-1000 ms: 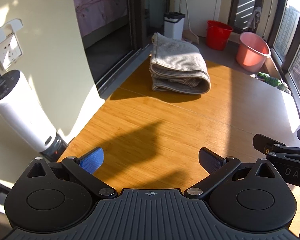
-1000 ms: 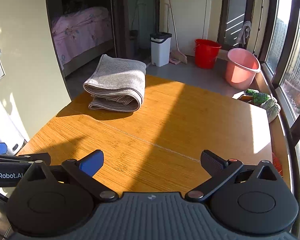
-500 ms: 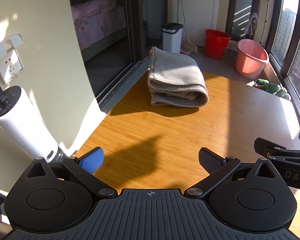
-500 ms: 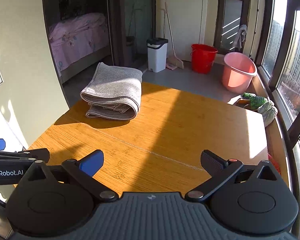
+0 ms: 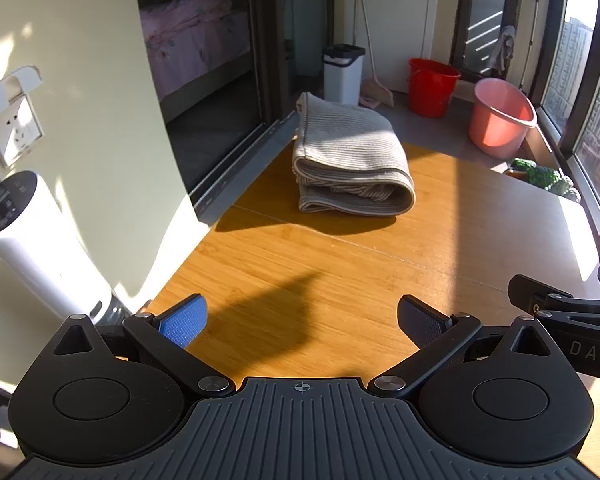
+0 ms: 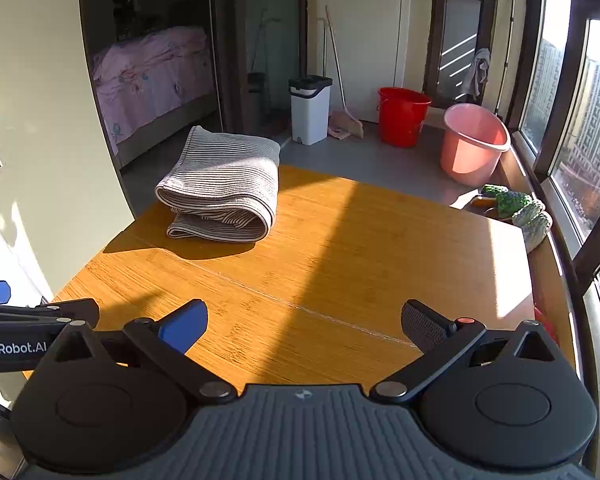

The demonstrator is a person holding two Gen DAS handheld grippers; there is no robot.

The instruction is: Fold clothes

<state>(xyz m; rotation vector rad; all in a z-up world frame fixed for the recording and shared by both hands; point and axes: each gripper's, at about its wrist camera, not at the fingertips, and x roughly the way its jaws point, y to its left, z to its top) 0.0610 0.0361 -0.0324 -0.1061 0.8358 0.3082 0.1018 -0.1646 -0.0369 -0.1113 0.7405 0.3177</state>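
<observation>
Now I hold my left gripper (image 5: 300, 322) and right gripper (image 6: 304, 322) wide apart, both gripping nothing, near the table's (image 6: 340, 248) near edge; the folded striped garment (image 6: 224, 184) lies at its far left corner.

"DAS" on right gripper (image 5: 572, 326); "enRobot.AI" on left gripper (image 6: 12, 330)
</observation>
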